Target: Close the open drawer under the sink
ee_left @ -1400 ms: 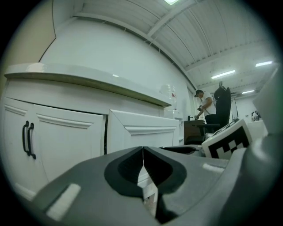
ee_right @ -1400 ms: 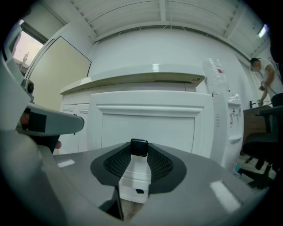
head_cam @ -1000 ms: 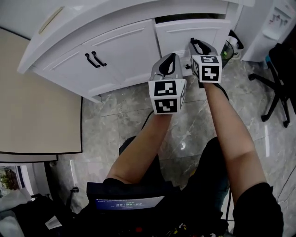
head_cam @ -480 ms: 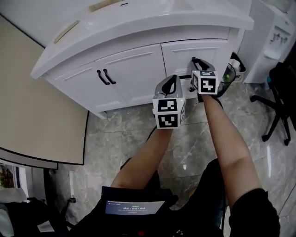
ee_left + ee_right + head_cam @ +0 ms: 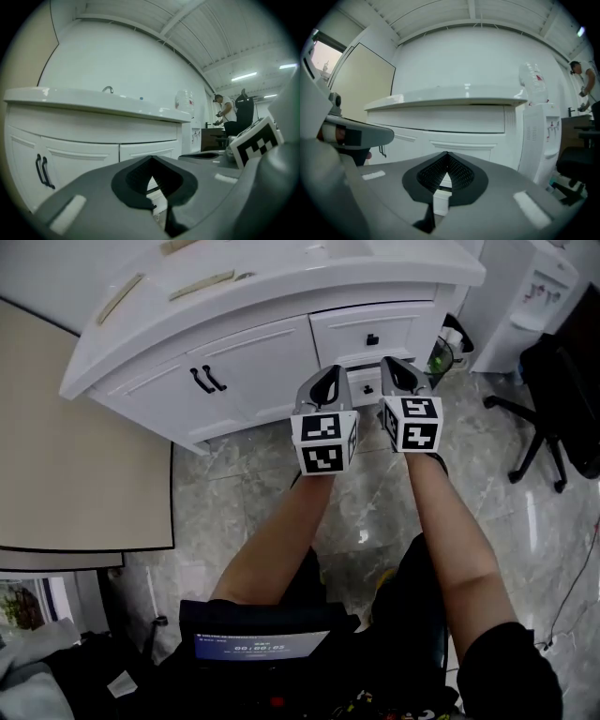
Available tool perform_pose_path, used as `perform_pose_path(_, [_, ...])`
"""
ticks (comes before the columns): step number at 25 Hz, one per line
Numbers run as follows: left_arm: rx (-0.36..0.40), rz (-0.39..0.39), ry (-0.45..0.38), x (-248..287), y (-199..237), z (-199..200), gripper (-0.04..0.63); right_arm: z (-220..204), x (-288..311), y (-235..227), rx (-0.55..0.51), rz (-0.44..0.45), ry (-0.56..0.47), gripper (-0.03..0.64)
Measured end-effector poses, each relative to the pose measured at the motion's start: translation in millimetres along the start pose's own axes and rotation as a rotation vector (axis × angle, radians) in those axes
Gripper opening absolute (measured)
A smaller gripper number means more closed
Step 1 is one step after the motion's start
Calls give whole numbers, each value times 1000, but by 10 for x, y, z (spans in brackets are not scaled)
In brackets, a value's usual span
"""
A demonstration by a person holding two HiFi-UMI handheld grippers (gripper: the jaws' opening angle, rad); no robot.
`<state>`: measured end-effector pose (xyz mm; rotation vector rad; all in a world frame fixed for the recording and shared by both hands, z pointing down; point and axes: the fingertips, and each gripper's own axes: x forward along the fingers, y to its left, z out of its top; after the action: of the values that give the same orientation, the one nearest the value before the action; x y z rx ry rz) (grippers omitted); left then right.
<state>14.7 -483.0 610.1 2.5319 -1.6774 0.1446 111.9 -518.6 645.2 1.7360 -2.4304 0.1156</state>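
Observation:
The white vanity cabinet (image 5: 281, 296) fills the top of the head view. Its top right drawer (image 5: 398, 322) with a small black knob (image 5: 372, 338) lies flush with the cabinet face, no gap showing. A second knob (image 5: 367, 388) sits lower, between the two grippers. My left gripper (image 5: 329, 373) and right gripper (image 5: 390, 364) hover side by side in front of the drawers, touching nothing. The left gripper (image 5: 151, 161) has its jaws meeting. The right gripper (image 5: 446, 157) has just been closing and is shut, with nothing between its jaws. The drawer front (image 5: 464, 144) shows ahead of it.
Double cabinet doors with black handles (image 5: 202, 381) are left of the drawers. A bin (image 5: 448, 348), a water dispenser (image 5: 534, 287) and an office chair (image 5: 553, 390) stand at the right. A beige panel (image 5: 75, 456) lies at the left. The floor (image 5: 253, 474) is marble tile.
The dark gap above the drawer front in the oldest frame is gone. Both grippers have drawn back from the cabinet and risen. The right jaws went from open to shut.

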Motion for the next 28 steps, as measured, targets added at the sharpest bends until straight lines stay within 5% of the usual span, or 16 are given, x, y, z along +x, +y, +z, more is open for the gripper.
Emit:
perform_pose_path(6, [-13,-38,104,-425,-203,1466,0,1267,-732,195,35,3,134,26])
perform_pose_path(13, [10,-96,95,-1088,-305,3219,0,3169,-1552,485,90,-3,101,26])
perform_pose_path(17, [20,-119,94,-1588,-357,3410,0,3623,-2051,848,19,-8,46,26])
perform_pose_path(20, [8,-127,17,-1773,-378,3667,0,3899,-2193,940,-15,-35,-8,26])
perform_pose_path(28, [29,-151,-4,-2029,-447,3718,0,4054,-2403,1120,-45,-63,-35,21])
